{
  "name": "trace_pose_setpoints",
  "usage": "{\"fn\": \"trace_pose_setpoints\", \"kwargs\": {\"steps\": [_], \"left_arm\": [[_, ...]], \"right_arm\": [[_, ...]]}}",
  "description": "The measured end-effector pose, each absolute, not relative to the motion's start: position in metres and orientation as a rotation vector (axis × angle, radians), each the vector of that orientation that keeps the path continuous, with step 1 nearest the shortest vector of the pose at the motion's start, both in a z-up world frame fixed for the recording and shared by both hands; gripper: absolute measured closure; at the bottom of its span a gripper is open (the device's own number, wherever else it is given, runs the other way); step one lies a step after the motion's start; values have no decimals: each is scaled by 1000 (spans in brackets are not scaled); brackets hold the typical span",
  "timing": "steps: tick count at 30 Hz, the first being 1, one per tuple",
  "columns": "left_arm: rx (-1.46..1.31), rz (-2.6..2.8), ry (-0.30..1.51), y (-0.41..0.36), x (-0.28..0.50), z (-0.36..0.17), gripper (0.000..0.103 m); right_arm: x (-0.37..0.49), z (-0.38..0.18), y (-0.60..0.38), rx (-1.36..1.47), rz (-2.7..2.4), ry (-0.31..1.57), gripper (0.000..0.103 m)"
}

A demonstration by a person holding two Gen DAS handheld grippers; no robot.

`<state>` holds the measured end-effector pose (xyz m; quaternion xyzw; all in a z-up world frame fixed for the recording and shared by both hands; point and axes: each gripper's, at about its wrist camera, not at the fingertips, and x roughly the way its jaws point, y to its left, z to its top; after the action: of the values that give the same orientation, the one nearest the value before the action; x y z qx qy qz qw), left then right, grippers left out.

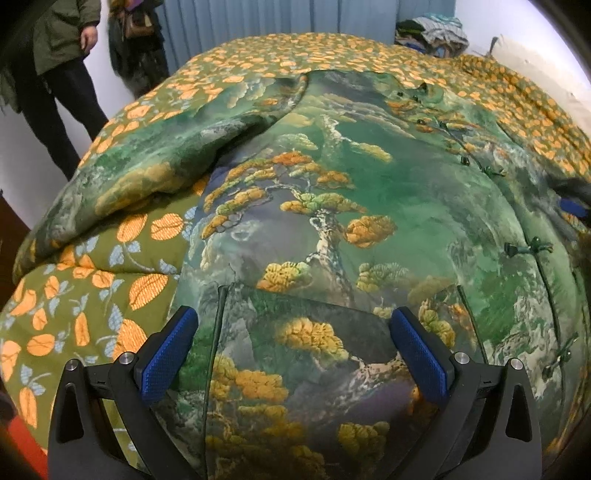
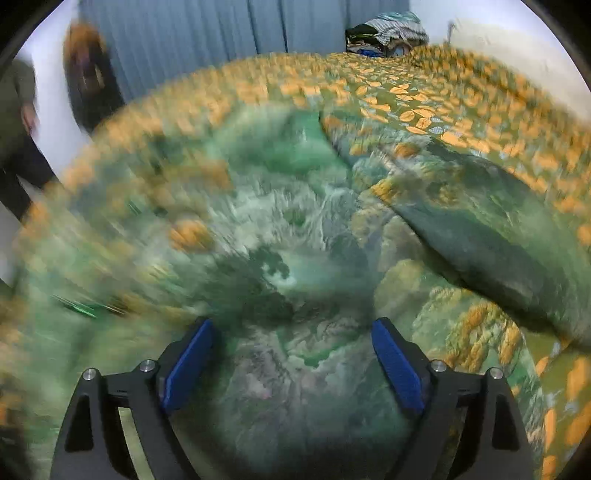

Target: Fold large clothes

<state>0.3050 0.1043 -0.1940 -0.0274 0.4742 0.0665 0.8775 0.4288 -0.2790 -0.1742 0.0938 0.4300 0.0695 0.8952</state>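
Note:
A large padded jacket (image 1: 332,206) printed with a green landscape and orange pine trees lies spread flat on a bed, its knot buttons (image 1: 528,249) running down the right side. One sleeve (image 1: 129,177) lies out to the left. My left gripper (image 1: 293,323) hovers open over the jacket's near hem, its blue pads (image 1: 170,354) wide apart with only flat cloth beneath. The right wrist view is blurred. There my right gripper (image 2: 293,326) stands open above the jacket (image 2: 280,229), with the other sleeve (image 2: 480,240) lying to its right. Neither gripper grips cloth.
An olive quilt with orange leaves (image 1: 85,295) covers the bed under the jacket. A pile of clothes (image 1: 432,31) sits at the bed's far right. Two people (image 1: 62,55) stand beyond the bed's left side, before a blue curtain (image 1: 258,18).

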Motion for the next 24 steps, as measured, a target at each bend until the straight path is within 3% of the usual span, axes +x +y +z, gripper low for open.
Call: {"fn": "trace_pose_setpoints", "kwargs": {"steps": [6,10,16,17,18,19,20,24], "left_arm": [[-85,143,982,108,307,-199,0],[-76,149,978,106,306,-199,0],[-75,150,975,106,306,-199,0],[-75,151,973,107,306,-199,0],[-72,152,972,106,306,-200,0],[-71,154,972,106,306,-200,0],[-68,156,975,106,306,-199,0],[-77,146,993,106,305,-194,0]], "right_arm": [[358,-133,-455,515,-125,797,14],[307,-174,-567,865,-399,803,14],[289,-231,-644,1273,-477,601,16],[290,-231,-648,1275,-490,570,20],[293,-230,-651,1266,-495,548,40],[299,-226,-653,1233,-495,551,76],[305,-218,-651,1169,-520,573,87],[329,-148,-600,790,-402,572,92]]}}
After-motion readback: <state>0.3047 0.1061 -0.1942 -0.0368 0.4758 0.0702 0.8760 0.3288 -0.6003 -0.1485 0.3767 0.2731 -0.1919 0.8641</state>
